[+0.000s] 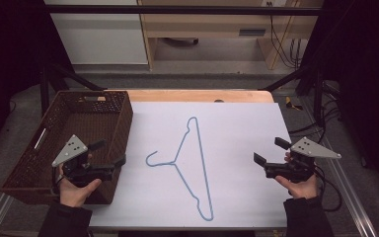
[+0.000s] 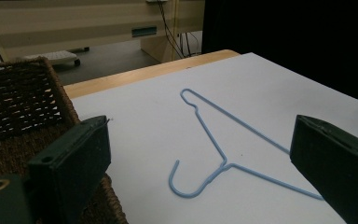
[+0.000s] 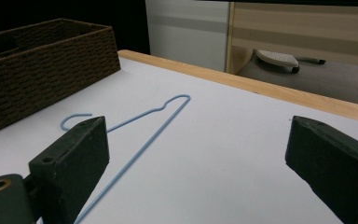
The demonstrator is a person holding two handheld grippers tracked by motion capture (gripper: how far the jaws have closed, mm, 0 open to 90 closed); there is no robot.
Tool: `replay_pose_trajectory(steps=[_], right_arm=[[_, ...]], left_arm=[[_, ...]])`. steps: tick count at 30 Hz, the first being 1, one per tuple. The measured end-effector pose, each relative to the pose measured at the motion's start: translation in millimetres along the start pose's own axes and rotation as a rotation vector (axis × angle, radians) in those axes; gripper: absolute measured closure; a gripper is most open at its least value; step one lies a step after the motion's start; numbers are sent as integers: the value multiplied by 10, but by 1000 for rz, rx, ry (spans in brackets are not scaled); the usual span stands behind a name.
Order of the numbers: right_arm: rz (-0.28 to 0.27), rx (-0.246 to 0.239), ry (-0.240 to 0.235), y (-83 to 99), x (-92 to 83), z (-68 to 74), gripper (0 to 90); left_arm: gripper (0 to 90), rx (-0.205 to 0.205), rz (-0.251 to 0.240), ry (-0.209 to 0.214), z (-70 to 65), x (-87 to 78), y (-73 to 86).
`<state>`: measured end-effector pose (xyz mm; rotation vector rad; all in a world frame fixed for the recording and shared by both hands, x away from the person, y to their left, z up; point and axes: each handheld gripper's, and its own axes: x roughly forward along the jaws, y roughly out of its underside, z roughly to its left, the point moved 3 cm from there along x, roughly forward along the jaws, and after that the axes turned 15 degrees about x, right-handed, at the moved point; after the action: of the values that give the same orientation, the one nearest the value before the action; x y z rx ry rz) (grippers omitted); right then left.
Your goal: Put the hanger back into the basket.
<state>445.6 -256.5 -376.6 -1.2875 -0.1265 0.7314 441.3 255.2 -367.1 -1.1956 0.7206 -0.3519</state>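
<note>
**Thin wire flat on the sheet — easy to miss, easy to shove**

Blue wire hanger (image 1: pixel 190 165) lying flat on the white sheet (image 1: pixel 242 148) of the counter (image 1: pixel 197 95), about midway between the two hands, hook curled toward the woven basket (image 1: pixel 106 106) at the left edge. Nothing touching it yet.

Left claw (image 1: pixel 109 154) held just over the basket's near right corner, jaws spread wide and empty; seen along its own jaws, hanger (image 2: pixel 214 149) ahead and well apart. Right claw (image 1: pixel 270 150) hovering above the sheet's right part, likewise wide open with nothing between the jaws, hanger (image 3: pixel 140 130) off to its left.

Likely trouble from here:

- Wire very thin and pressed against the sheet — jaws coming down level could close above it and catch nothing, or drive into the sheet and wrinkle it.
- A push from one jaw before closing would probably skate the light hanger across the smooth sheet and spin it, spoiling the line-up.
- Pinched at a far end, such as the long bottom bar, would likely swing or twist in the grip; nearer the neck looks steadier.
- If bound for the basket, hook or shoulder could snag on the woven rim and leave the hanger perched across it instead of inside.
- Left claw starting so close to the basket wall — a careless sweep could knock the basket sideways.
</note>
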Motion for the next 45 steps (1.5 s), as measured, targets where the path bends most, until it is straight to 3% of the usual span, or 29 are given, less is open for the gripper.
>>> replay_pose_trajectory(steps=[7, 13, 26, 39, 45], right_arm=[[16, -2, 6, 5, 51, 78, 77], [72, -31, 7, 26, 188, 223, 83], [200, -88, -58, 140, 645, 826, 114], [320, -129, -64, 342, 1202, 1179, 143], [357, -131, -67, 420, 1361, 1231, 172]], left_arm=[[50, 1, 0, 3, -5, -2, 6], [53, 3, 7, 4, -15, 16, 12], [55, 9, 10, 1, -15, 9, 9], [59, 10, 12, -2, -8, -4, 7], [59, 13, 15, -2, -10, 3, 10]])
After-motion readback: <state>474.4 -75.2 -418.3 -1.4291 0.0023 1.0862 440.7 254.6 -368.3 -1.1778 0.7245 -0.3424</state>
